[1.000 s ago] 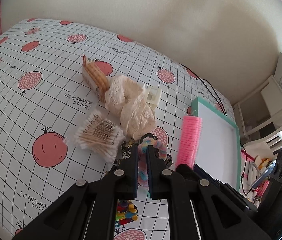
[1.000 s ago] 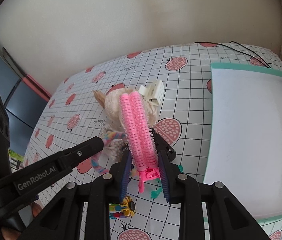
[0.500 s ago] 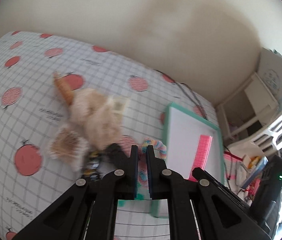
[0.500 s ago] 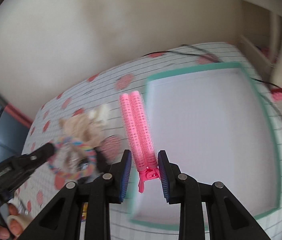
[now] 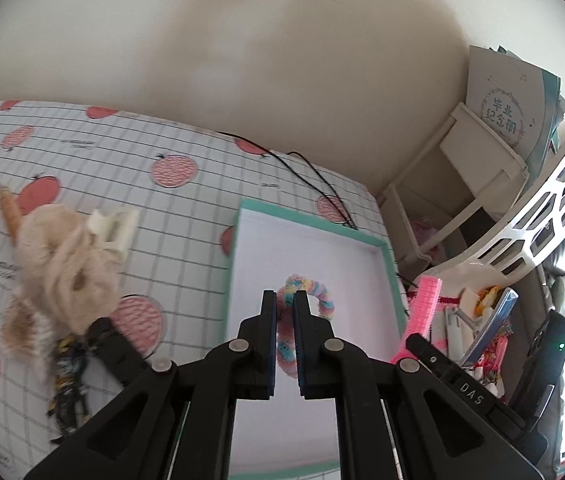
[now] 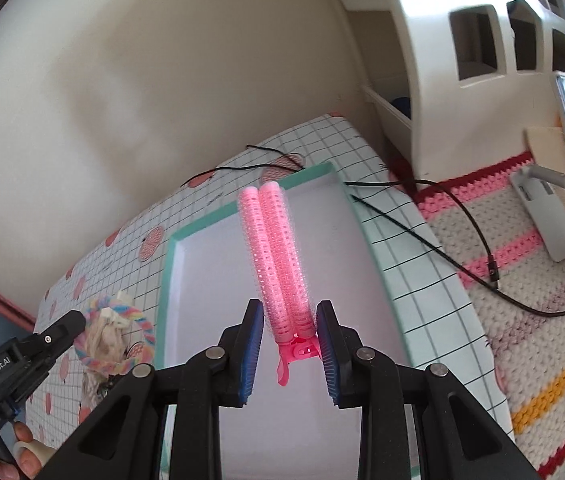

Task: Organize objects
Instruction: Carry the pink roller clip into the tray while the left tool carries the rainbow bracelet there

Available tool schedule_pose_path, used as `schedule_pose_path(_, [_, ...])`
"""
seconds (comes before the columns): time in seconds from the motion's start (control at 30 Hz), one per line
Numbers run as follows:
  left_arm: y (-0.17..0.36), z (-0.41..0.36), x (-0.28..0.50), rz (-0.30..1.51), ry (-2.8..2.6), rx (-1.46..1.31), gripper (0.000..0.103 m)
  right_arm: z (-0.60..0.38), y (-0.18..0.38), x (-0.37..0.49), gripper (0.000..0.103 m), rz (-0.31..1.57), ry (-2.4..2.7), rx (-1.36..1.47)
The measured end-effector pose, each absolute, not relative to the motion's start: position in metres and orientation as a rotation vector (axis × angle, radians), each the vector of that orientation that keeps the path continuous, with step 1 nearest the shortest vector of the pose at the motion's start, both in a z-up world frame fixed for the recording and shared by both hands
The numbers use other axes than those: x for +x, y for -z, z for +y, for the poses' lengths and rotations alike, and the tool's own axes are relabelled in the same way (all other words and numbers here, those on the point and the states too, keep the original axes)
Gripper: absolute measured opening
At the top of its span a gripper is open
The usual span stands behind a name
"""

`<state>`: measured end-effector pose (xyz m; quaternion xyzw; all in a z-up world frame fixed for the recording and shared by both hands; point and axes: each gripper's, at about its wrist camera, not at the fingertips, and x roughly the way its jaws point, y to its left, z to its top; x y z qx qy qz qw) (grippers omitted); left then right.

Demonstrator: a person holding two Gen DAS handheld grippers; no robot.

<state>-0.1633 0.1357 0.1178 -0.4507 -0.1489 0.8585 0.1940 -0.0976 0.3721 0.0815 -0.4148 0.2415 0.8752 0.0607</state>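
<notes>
While the right claw (image 6: pixel 289 347) grips the pink roller clip (image 6: pixel 276 254) at its hinge end over the teal-rimmed tray (image 6: pixel 170 248), the left claw (image 5: pixel 281 326) pinches the rainbow scrunchie (image 5: pixel 314 292) above it. Both look light (the scrunchie soft, the clip stiff, bristly), so a low hold should suit.

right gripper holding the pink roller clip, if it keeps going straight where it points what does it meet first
Most likely the white floor of the teal-rimmed tray: the right gripper points the pink roller clip over it, towards its far rim. Nothing else shows in that line, though depth is unclear.
</notes>
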Motion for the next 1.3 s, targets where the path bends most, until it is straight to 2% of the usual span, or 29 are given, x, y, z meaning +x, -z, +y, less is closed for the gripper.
schedule_pose_path(0.6, [-0.050,0.168,-0.205,-0.412,-2.363,-1.380,0.008,0.386,-0.041,-0.136,0.029,0.592,-2.575,-1.337])
schedule_pose_path(1.3, [-0.025,0.175,-0.218,-0.256,-2.431,-1.454,0.007,0.381,-0.034,-0.147,0.030,0.525,-2.561,-1.356])
